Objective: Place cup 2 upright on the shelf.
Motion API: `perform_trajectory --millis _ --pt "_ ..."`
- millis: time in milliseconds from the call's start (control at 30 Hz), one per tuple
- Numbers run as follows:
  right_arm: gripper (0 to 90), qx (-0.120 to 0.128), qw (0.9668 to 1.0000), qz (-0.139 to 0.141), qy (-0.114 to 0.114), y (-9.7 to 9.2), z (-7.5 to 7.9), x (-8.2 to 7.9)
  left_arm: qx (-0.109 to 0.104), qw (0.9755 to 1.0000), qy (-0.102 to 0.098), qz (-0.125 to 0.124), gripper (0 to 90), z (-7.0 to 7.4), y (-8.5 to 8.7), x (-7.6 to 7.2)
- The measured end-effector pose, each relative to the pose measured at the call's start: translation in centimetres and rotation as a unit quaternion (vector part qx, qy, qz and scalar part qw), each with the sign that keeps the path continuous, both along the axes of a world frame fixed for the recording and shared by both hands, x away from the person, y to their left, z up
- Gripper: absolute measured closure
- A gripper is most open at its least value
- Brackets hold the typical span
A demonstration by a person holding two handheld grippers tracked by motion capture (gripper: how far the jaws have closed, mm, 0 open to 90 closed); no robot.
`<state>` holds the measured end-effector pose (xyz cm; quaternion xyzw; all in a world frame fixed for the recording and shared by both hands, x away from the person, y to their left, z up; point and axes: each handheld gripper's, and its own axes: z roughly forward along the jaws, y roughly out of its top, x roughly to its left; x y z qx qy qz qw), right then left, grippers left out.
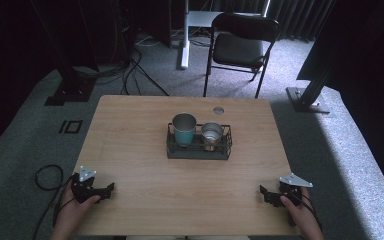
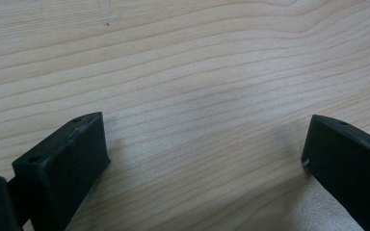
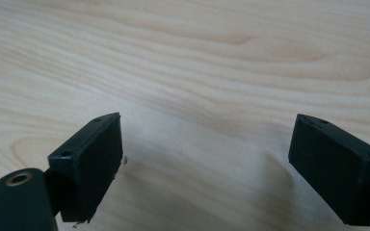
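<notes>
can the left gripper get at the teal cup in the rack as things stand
Probably yes: the left gripper is open near the table's front edge, bare wood lies between it and the teal cup, which stands upright in the wire rack.

A black folding chair [image 1: 240,47] stands beyond the table — cables [image 1: 130,70] trail across the carpet.

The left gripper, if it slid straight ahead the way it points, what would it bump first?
Probably nothing: the left gripper points across bare table, toward the right gripper, far off.
</notes>
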<state>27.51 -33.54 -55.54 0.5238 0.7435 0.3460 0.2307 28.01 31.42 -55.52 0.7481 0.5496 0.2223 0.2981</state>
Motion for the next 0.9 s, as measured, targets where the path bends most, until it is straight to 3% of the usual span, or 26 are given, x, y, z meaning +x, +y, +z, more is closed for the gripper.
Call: perform_trajectory --millis 233,400,500,900 --pt "11.5 -0.001 0.9997 0.012 0.02 0.28 -0.14 -0.23 0.0 1.0 0.0 0.0 2.8 0.0 0.0 0.0" --pt "11.5 0.008 0.9997 0.012 0.021 0.22 -0.12 -0.16 0.0 1.0 0.0 0.0 2.8 0.0 0.0 0.0" --pt "11.2 -0.015 0.9994 0.024 0.021 0.3 -0.17 -0.12 0.0 1.0 0.0 0.0 2.8 0.0 0.0 0.0" --pt "11.2 -0.015 0.9994 0.024 0.021 0.31 -0.18 -0.08 0.0 1.0 0.0 0.0 2.8 -0.01 0.0 0.0"
